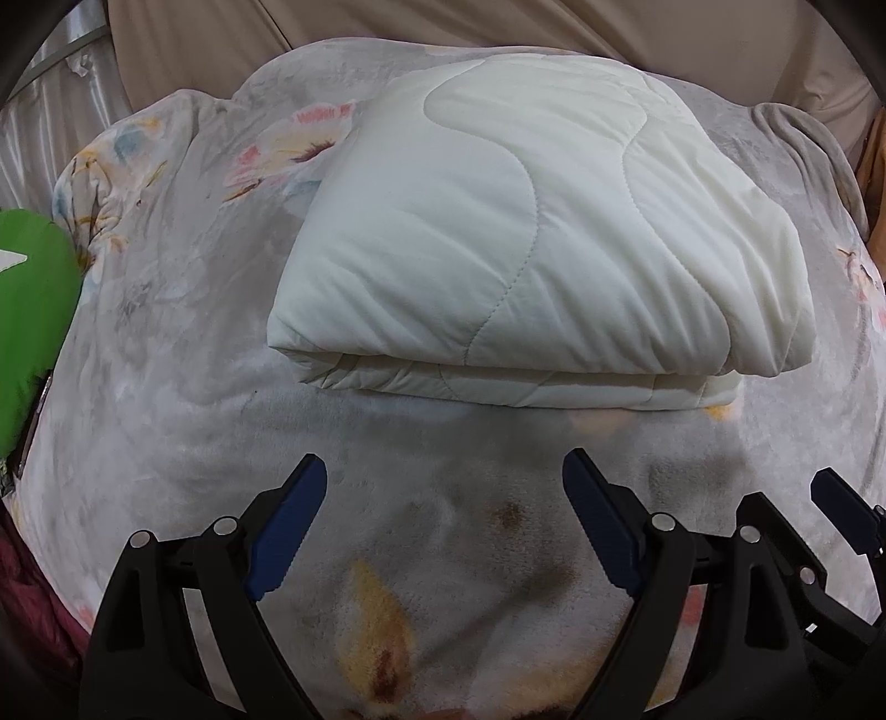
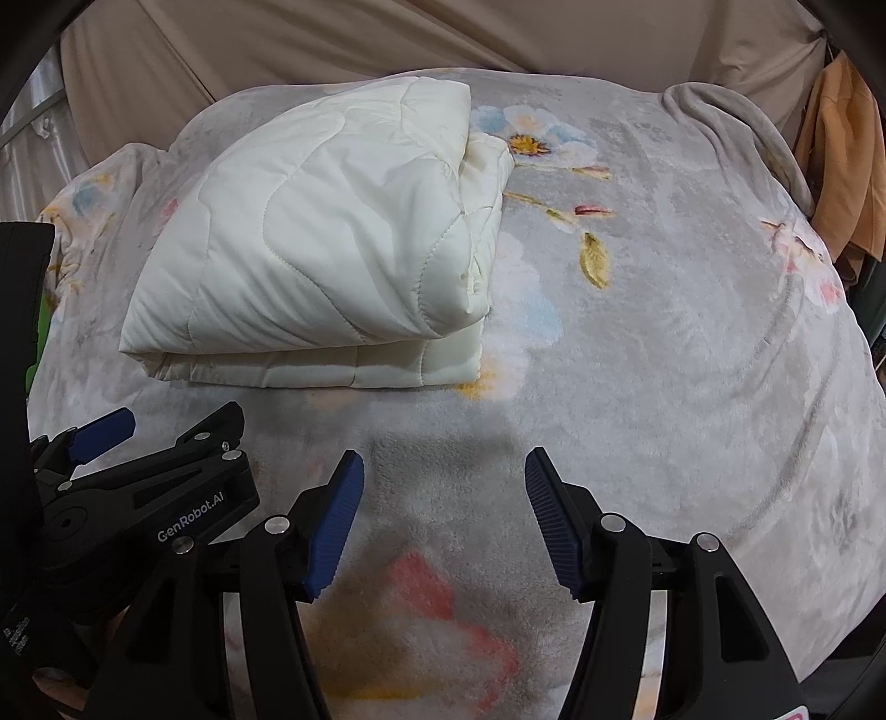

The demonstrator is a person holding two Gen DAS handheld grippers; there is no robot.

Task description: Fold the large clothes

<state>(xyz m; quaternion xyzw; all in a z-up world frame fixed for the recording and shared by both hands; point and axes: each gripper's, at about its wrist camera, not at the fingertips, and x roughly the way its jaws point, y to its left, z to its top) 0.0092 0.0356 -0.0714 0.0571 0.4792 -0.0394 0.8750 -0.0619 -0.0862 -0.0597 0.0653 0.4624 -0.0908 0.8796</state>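
Observation:
A cream quilted comforter (image 1: 531, 232) lies folded into a thick rectangle on the grey floral blanket (image 1: 183, 354); in the right wrist view the comforter (image 2: 332, 243) sits at the left. My left gripper (image 1: 443, 476) is open and empty, hovering over the blanket a little short of the comforter's near edge. My right gripper (image 2: 443, 471) is open and empty beside it, to the right of the comforter's near corner. The right gripper's fingers (image 1: 836, 498) show at the lower right of the left wrist view, and the left gripper (image 2: 160, 443) shows at the lower left of the right wrist view.
A green object (image 1: 27, 327) lies at the blanket's left edge. Beige fabric (image 2: 387, 39) hangs behind the bed. An orange cloth (image 2: 841, 155) hangs at the far right. A grey fold of blanket (image 2: 736, 127) bunches at the back right.

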